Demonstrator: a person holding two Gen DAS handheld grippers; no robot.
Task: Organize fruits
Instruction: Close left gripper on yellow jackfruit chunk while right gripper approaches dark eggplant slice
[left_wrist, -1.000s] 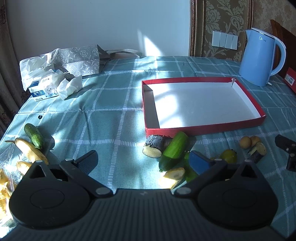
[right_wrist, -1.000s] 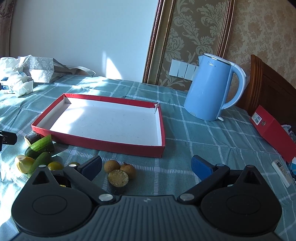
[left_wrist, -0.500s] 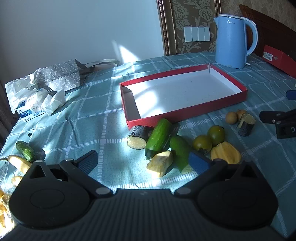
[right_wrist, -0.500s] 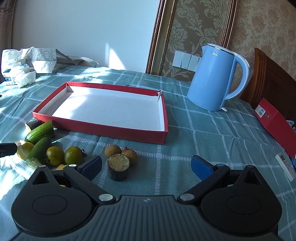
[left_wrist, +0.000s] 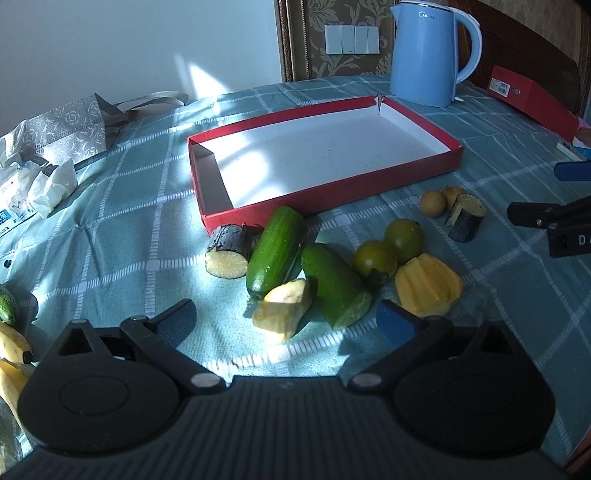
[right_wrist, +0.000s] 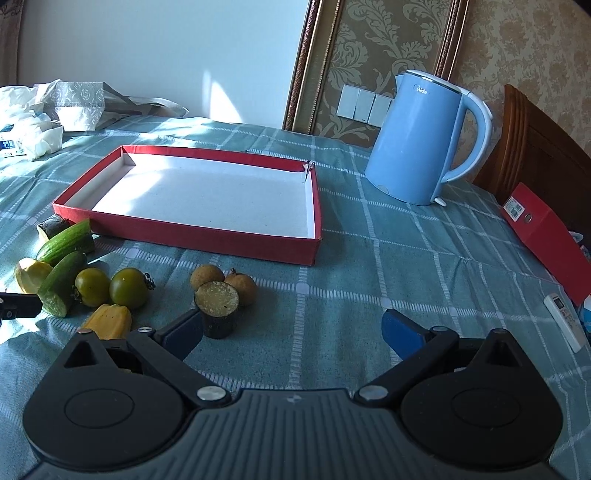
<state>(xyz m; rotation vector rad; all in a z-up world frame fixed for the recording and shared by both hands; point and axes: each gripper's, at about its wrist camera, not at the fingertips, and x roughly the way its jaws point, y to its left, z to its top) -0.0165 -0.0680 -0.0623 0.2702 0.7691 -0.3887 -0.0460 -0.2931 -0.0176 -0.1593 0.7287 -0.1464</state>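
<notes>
An empty red tray (left_wrist: 332, 197) with a white floor lies mid-table; it also shows in the right wrist view (right_wrist: 207, 236). In front of it lie two cucumber pieces (left_wrist: 277, 251), a sugarcane stub (left_wrist: 227, 251), a pale yellow chunk (left_wrist: 284, 308), two green tomatoes (left_wrist: 388, 247), a yellow jackfruit piece (left_wrist: 428, 290), two longans (left_wrist: 433, 203) and a second cane stub (right_wrist: 217, 306). My left gripper (left_wrist: 284, 325) is open and empty just short of the yellow chunk. My right gripper (right_wrist: 291, 330) is open and empty, its left finger beside the cane stub.
A blue kettle (right_wrist: 421, 140) stands behind the tray's right end. A red box (right_wrist: 546, 236) and a white remote (right_wrist: 563, 319) lie at the right. Tissues and a bag (left_wrist: 48, 147) are at the far left. Bananas (left_wrist: 13, 347) and a small cucumber (left_wrist: 5, 308) lie at the left edge.
Both grippers have risen and drawn back a little, so the fruit shows more fully. The left view has swung right towards the fruit pile. Both stay open.
</notes>
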